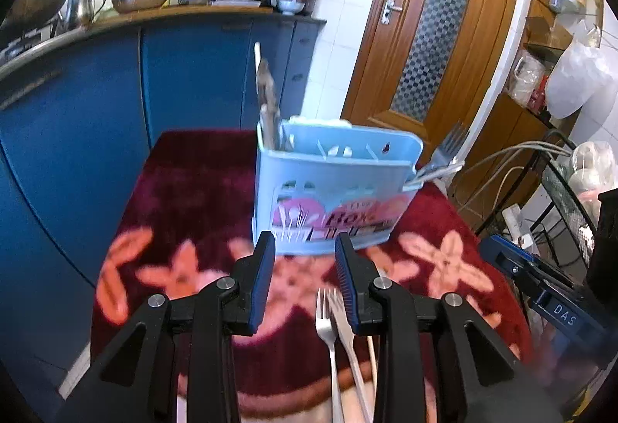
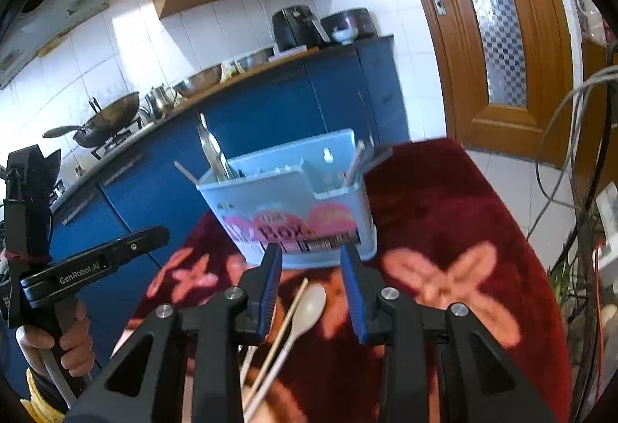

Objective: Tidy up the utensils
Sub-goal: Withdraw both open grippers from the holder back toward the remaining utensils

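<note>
Blue plastic utensil box (image 1: 332,187) stands upright on the table, on a dark red cloth with orange flowers (image 1: 201,191). It is divided into compartments: spoons (image 2: 210,149) stand handle-down at one end, forks (image 1: 448,149) lean out over the rim at the other end, the middle slots look mostly free. Sorting by type seems the idea, so each loose piece has a slot waiting.

Left gripper (image 1: 305,249) hovers in front of the box, fingers partly apart, nothing between them. Just below it two metal forks (image 1: 332,322) lie flat on the cloth, tines toward the box, near the right-hand finger. Likely its next pick; they belong with the forks leaning at the box's end.

Right gripper (image 2: 311,261) is also aimed at the box front, fingers at a middling gap and empty. Under it lie a pale wooden spoon (image 2: 307,305) and a chopstick (image 2: 284,322) side by side, handles toward the person. In the right wrist view the person's hand (image 2: 63,342) holds the other tool's handle off to the side, well clear.

Both tools tilt downward toward the cloth, a sensible approach for flat pieces. Thin cutlery lying on soft pile may be awkward to pinch.
</note>
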`<state>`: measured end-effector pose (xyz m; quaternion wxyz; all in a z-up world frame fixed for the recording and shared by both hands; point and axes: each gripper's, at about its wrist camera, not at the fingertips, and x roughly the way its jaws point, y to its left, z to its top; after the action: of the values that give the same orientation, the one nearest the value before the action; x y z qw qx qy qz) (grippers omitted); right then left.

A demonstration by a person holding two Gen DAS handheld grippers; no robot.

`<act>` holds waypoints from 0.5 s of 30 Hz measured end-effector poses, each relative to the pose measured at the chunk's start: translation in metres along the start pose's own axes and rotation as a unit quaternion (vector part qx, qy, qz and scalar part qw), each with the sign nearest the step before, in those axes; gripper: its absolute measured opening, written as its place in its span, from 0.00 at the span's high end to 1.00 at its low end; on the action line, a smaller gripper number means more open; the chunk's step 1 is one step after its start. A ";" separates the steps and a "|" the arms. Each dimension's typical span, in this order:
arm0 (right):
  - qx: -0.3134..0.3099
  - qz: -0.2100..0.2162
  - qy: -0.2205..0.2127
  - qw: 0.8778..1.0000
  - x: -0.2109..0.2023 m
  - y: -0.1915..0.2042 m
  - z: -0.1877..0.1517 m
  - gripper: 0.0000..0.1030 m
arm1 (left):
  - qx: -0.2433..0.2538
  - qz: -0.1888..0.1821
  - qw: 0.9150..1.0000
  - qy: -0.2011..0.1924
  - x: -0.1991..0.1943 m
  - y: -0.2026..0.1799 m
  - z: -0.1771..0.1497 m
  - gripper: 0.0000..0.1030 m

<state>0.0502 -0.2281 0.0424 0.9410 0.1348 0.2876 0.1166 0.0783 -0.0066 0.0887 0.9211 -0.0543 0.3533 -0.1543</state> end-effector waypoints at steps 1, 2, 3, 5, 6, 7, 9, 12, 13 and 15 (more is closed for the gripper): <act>0.001 -0.002 0.006 1.000 0.001 -0.002 -0.004 0.67 | -0.001 0.000 1.000 0.007 0.002 0.001 -0.003 0.69; 0.003 -0.004 0.013 1.000 0.003 -0.003 -0.007 0.67 | -0.003 0.000 1.000 0.012 0.004 0.002 -0.006 0.69; 0.003 -0.005 0.017 1.000 0.004 -0.005 -0.010 0.67 | -0.004 0.000 1.000 0.018 0.007 0.002 -0.009 0.69; 0.007 -0.007 0.028 1.000 0.007 -0.009 -0.017 0.67 | -0.005 0.001 1.000 0.029 0.012 0.004 -0.013 0.69; 0.009 -0.008 0.031 0.999 0.007 -0.011 -0.020 0.67 | -0.006 0.001 0.999 0.035 0.016 0.004 -0.017 0.69; 0.013 -0.008 0.036 0.999 0.009 -0.013 -0.022 0.67 | -0.006 0.001 0.999 0.041 0.019 0.005 -0.020 0.69; 0.020 -0.009 0.046 0.999 0.012 -0.017 -0.028 0.67 | -0.006 0.001 0.998 0.056 0.028 0.005 -0.026 0.69; 0.026 -0.012 0.060 0.998 0.017 -0.022 -0.036 0.66 | -0.002 0.003 0.997 0.079 0.040 0.003 -0.033 0.69; 0.028 -0.013 0.064 0.997 0.019 -0.024 -0.037 0.66 | 0.000 0.004 0.996 0.086 0.044 0.002 -0.036 0.69; 0.032 -0.014 0.071 0.997 0.021 -0.027 -0.041 0.65 | 0.002 0.004 0.995 0.100 0.052 0.001 -0.041 0.69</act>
<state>0.0476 -0.2394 -0.0097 0.9151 0.1520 0.3589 0.1031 0.0875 -0.0217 0.0252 0.8817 -0.0353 0.4438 -0.1564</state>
